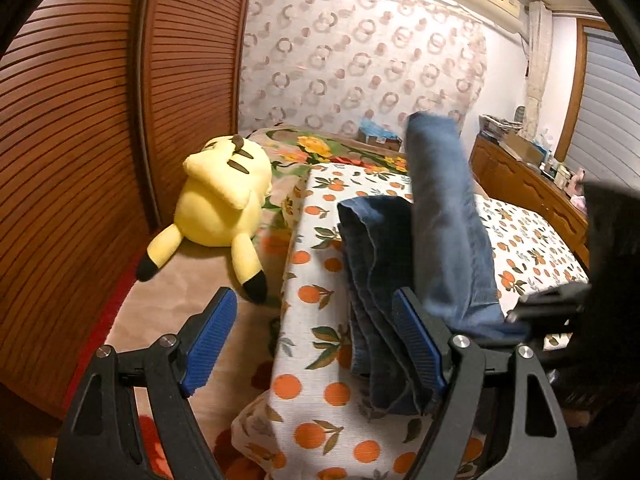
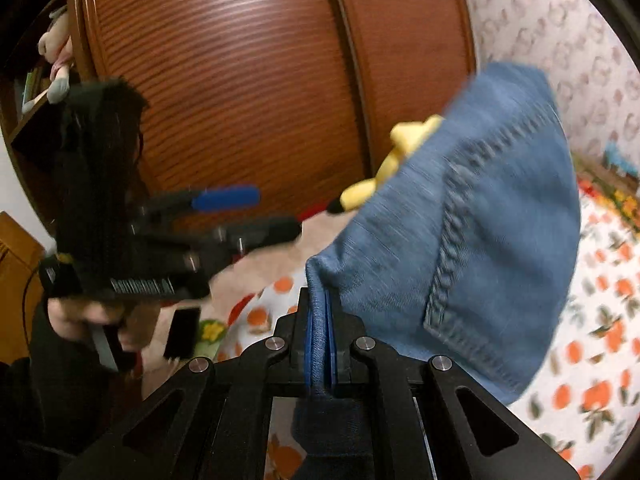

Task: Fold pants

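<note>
Pants (image 2: 460, 220) hang pinched between the right gripper's (image 2: 319, 332) jaws; the left gripper (image 1: 316, 340) gapes wide, empty, beside them.

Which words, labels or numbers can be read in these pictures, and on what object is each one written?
White lettering on the body of the left gripper, seen from the right wrist view: too blurred to read.
Nothing else carries readable text: none shows on the jeans, the right gripper or the yellow plush toy.

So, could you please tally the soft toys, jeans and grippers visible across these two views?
Soft toys: 2, yellow plush, pink doll
Jeans: 1, blue jeans
Grippers: 2, left gripper, right gripper
Total: 5
</note>
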The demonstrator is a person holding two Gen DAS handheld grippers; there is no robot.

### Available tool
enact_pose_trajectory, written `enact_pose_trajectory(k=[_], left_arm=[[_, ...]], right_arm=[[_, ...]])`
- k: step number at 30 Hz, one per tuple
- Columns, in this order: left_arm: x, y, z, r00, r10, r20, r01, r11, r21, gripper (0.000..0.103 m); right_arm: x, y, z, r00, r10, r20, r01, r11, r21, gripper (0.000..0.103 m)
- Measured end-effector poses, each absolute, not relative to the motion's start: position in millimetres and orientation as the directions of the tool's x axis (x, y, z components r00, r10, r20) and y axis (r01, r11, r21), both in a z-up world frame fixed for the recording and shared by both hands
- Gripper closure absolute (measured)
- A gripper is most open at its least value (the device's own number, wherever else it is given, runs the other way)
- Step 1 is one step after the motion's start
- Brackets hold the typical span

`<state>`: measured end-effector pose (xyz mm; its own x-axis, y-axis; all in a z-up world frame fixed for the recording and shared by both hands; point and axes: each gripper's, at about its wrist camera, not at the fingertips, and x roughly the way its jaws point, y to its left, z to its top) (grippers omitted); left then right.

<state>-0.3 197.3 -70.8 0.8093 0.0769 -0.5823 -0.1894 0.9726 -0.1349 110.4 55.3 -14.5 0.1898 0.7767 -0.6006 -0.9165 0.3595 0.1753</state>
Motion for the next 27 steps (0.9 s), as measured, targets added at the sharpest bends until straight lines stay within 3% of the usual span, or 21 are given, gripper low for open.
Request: enact_pose_trajectory(k=[5, 6, 7, 9, 15, 21, 27], left_arm=[[-2, 201, -69, 0.813, 0.087, -0.576, -0.202, 0.970, -0.138, 0.022], [-2, 201, -68, 0.813, 0.089, -0.575, -0.203, 0.970, -0.137, 0.022], [-2, 201, -68, 0.814, 0.090, -0.574, -0.203, 0.970, -0.136, 0.022], [-4, 199, -66, 0.817, 0.089, -0.570, -0.201, 0.970, -0.137, 0.022], [-2, 186, -56, 0.829, 0.067, -0.555, -0.167, 0.977, -0.132, 0.022], [6, 168, -58, 0.825, 0.005, -0.565, -0.105, 0.984, -0.144, 0.022], [13, 153, -74, 0.793, -0.026, -0.608, -0.072, 0.988, -0.135, 0.022]], right_arm=[[124, 50, -15, 0.178, 0.784, -0.595, -0.908, 0.363, 0.207, 0.091], [122, 41, -11, 0.177, 0.790, -0.587, -0.910, 0.358, 0.209, 0.084], [119, 38, -6, 0.190, 0.792, -0.580, -0.910, 0.363, 0.198, 0.069], [117, 22, 3, 0.222, 0.804, -0.552, -0.909, 0.375, 0.180, 0.061], [133, -28, 28, 0.327, 0.810, -0.486, -0.883, 0.445, 0.147, 0.055], [165, -32, 22, 0.452, 0.722, -0.523, -0.824, 0.563, 0.066, 0.046], [199, -4, 8, 0.462, 0.671, -0.580, -0.791, 0.608, 0.074, 0.040]])
